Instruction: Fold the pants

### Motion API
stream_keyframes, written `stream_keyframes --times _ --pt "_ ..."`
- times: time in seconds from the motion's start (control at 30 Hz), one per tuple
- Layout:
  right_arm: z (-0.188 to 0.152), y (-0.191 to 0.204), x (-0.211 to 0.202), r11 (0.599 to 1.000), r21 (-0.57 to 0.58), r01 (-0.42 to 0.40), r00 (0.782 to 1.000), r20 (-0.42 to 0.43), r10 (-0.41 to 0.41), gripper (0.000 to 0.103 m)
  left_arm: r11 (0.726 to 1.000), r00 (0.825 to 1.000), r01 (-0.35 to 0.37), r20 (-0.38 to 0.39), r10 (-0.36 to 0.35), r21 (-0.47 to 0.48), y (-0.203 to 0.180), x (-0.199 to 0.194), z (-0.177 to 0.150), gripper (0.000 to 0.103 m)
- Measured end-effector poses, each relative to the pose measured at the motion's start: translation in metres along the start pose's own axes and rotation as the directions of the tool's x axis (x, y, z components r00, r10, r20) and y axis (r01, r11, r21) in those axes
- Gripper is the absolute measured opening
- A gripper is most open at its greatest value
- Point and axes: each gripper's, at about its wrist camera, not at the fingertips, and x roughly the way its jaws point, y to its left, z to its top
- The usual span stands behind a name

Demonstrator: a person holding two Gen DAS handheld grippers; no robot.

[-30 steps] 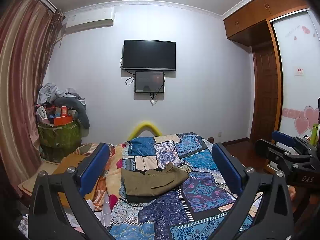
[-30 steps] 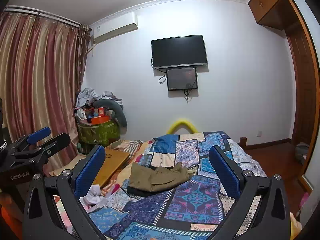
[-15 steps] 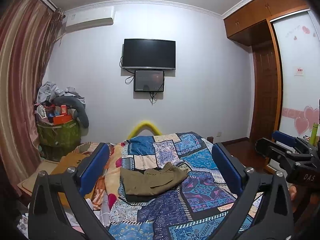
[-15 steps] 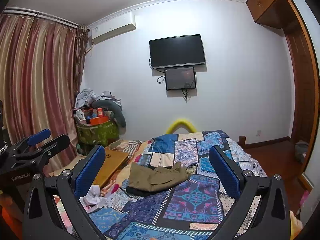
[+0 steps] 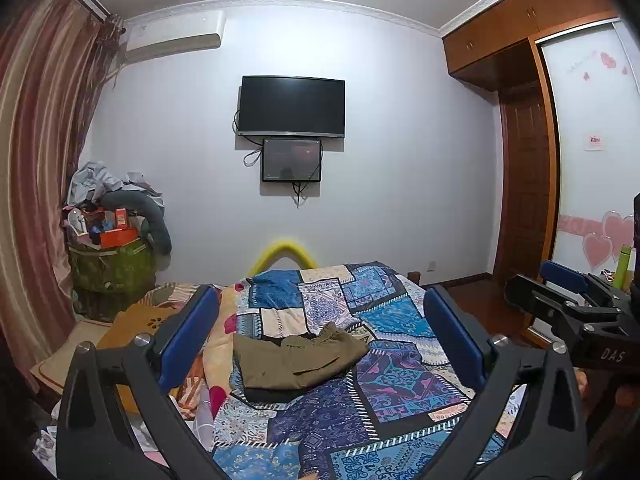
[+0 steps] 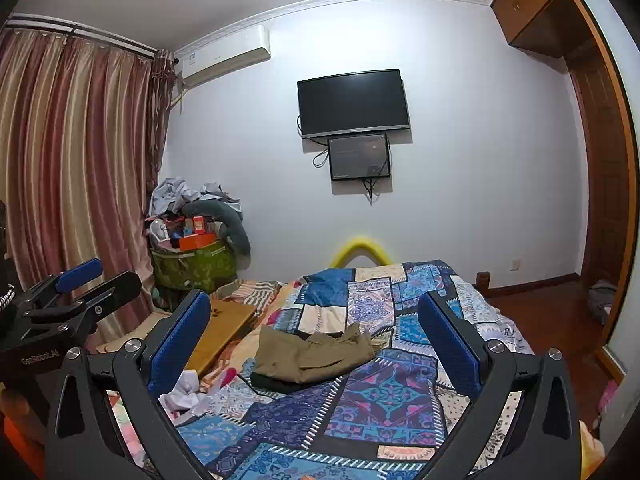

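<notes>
On the quilt [image 5: 400, 400] mid-bed lie the olive pants [image 5: 298, 360], bunched into a loose, rumpled bundle over something dark, seemingly another garment; whether that bundle counts as a fold is hard to call, since the edges are not squared and one flap sticks up at the far end. Left gripper [image 5: 320, 336] hangs well short of them, jaws spread wide, nothing between the blue pads. Right gripper [image 6: 314, 334] is the same story: wide apart, empty, held back from the cloth, pants [image 6: 316, 354] framed between its fingers. Over the last second almost nothing has shifted — both views have barely drifted, the bundle sits in the same creases, and neither claw has closed in. So no cloth is being worked at this instant. Reading it, the scene fits two stages equally: pants dropped in a heap awaiting a fold, or a rough fold just released. Soft, floppy fabric either way.
</notes>
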Motion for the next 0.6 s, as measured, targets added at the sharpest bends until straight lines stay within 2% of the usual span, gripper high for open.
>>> stream_keyframes --times 0.6 --pt "-0.004 -0.004 0.006 1.000 0.024 0.005 1.000 -0.019 -0.005 0.103 0.999 0.998 0.029 -0.056 -0.030 -0.029 0.006 0.020 -0.005 0.103"
